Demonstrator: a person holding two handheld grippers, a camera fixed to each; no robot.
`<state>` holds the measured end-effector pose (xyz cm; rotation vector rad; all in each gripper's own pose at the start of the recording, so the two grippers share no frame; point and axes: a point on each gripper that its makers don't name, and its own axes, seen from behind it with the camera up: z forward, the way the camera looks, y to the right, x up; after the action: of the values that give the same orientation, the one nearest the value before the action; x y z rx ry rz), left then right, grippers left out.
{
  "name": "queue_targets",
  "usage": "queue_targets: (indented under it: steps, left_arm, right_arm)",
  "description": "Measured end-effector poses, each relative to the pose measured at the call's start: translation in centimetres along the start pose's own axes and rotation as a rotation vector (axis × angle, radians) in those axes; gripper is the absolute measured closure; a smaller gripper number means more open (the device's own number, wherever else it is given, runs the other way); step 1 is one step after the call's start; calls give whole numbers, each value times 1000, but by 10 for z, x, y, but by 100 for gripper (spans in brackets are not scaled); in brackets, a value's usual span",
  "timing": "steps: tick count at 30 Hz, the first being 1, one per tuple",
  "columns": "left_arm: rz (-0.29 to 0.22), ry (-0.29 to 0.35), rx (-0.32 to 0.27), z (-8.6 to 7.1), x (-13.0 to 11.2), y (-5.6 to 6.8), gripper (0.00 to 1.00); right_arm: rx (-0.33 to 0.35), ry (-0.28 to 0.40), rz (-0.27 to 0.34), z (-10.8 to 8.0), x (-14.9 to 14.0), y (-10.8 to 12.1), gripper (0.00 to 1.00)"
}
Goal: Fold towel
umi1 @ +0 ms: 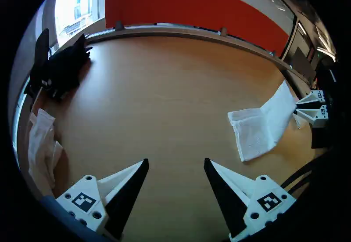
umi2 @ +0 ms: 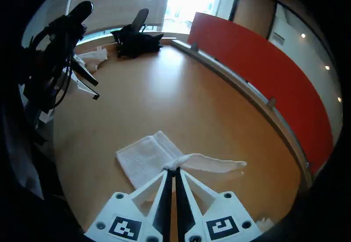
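1. We see the left gripper [umi1: 176, 160] in its own view with its two black-faced fingers spread wide. Nothing lies between them, and bare tabletop shows through the gap.
2. The right gripper [umi2: 175, 171] has its fingers pressed together, pinching a raised fold of the white terry towel [umi2: 145, 156] at their tips.
3. The towel lies on the light-brown wooden table [umi1: 175, 88]. In the right gripper view, its flat, roughly rectangular part rests on the wood just ahead and to the left of the fingertips. A narrower strip runs out to the right from the pinch.
4. In the left gripper view, the towel sits at the right side of the table. One flap slopes up off the wood towards the right gripper, which comes in from the right edge. The left gripper is well apart from the towel.
5. A long red partition panel [umi1: 188, 7] stands along the far edge of the table.
6. A black heap of fabric or bag [umi1: 66, 68] rests at the far left corner; we cannot tell which it is.
7. A second crumpled white cloth [umi1: 41, 145] lies at the table's left edge, near the black heap and well apart from the towel.
8. In the right gripper view, the left gripper shows at the left, above the table, with black cables hanging beside it.
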<state>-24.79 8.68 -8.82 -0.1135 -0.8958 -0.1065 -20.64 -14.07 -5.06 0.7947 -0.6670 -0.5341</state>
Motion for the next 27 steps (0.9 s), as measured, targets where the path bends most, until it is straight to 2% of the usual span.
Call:
queue_targets:
  steps: [5,12,14,20,21,27]
  left_arm:
    - [-8,4,5,-3,-1,-3,7]
    - [-20,8,23,-10,-6,-14,7]
    - [-26,6,28,-11,-9,-18,6]
    - [-42,3,40,-14,-14,-26,7]
    - [-44,2,41,-14,-14,-27,7]
    - [-43,1,41,-14,-15,-28,7]
  right_arm:
    - [41,-8,-14,12,3,-18,96]
    - [110,-40,-24,28,-2,-45,94]
    - [126,-62,-22,32,-8,-51,88]
    - [137,-111,14,38,-24,-56,37]
    - [136,-113,21,38,-25,-55,33]
    - [126,-113,48,34,-28,-51,31]
